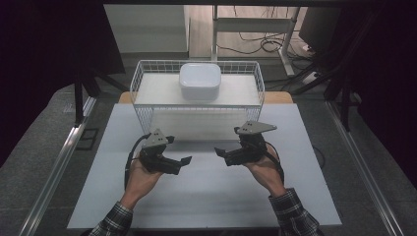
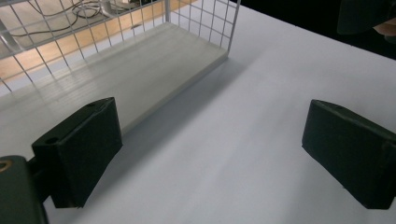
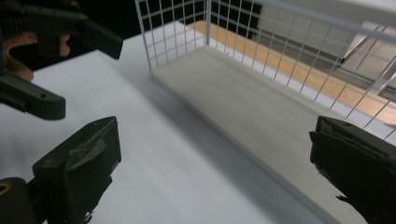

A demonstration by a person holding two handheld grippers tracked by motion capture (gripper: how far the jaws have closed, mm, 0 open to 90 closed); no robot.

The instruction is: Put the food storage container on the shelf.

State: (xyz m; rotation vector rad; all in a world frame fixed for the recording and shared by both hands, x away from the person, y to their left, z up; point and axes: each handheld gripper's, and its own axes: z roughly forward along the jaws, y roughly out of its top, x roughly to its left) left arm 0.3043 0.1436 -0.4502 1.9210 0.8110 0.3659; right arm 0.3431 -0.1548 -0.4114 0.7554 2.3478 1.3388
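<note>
Left tool [image 1: 186, 161] wide, wire basket [image 1: 147, 116] lengthwise crosswise

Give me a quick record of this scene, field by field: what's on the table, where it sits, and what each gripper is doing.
surface: white table
basket: white wire basket at the far edge of the table, open side facing the person
in basket: white lidded container, resting on top of the basket's shelf
left gripper: open, holding nothing, above the table, short of the basket
right gripper: open, holding nothing, above the table, facing the left gripper
contact: neither gripper touches the basket or container
</note>
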